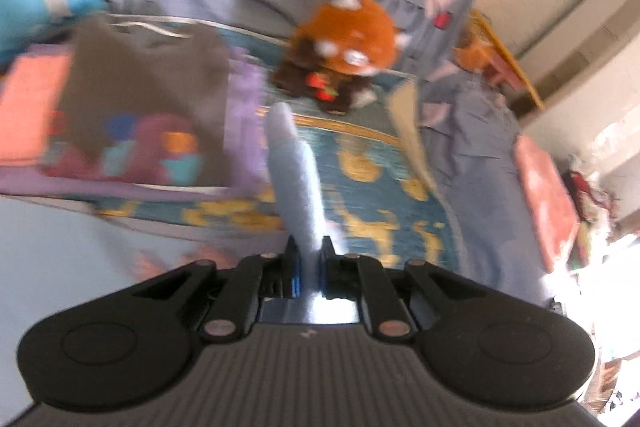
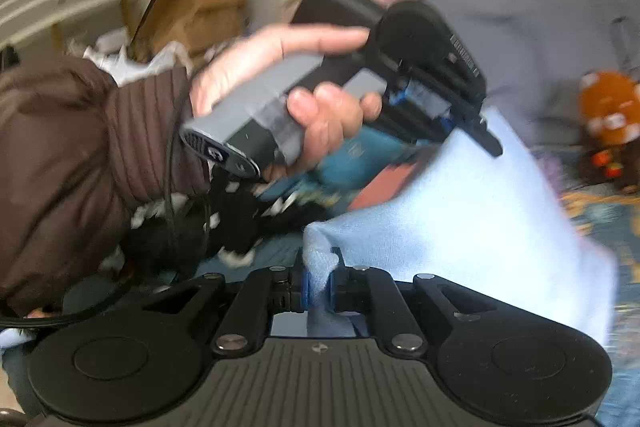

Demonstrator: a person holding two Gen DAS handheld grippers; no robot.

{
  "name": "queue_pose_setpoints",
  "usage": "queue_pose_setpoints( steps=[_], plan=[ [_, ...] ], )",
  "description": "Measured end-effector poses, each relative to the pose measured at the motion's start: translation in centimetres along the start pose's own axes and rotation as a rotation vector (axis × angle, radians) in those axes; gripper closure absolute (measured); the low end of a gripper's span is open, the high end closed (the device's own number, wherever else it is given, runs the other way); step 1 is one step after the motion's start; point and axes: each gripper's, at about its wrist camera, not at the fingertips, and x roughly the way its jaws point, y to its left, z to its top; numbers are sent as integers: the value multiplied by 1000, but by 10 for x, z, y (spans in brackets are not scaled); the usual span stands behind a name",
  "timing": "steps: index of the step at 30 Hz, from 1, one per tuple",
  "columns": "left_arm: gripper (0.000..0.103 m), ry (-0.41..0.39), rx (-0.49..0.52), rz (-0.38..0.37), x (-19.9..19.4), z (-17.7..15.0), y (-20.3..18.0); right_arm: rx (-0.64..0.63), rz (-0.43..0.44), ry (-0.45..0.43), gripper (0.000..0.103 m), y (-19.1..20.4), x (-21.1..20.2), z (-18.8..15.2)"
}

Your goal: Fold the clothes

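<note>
Over the patterned teal bedspread (image 1: pixel 368 163), left gripper (image 1: pixel 310 263) and right gripper (image 2: pixel 318 281) each pinch the soft pale-blue garment (image 2: pixel 460 211). Only the right view shows the person's hand (image 2: pixel 280 83); only the left shows 1 folded brown top (image 1: pixel 148 83).

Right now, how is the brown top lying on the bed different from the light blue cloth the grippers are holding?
The brown top lies flat on the bed; the light blue cloth is lifted, pinched by the left gripper and the right gripper. The brown top has colourful shapes printed on it; the light blue cloth is plain. The brown top is dark, the cloth pale. Both are soft fabric.
</note>
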Motion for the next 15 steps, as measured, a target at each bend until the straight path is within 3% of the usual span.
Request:
queue_pose_setpoints(
  steps=[6, 15],
  plan=[
    [93, -54, -98, -10, -28, -4, 109, -52, 70, 107, 94, 47, 86, 4],
    [93, -104, -227, 20, -44, -16, 245, -75, 77, 280, 94, 92, 184, -20]
  ],
)
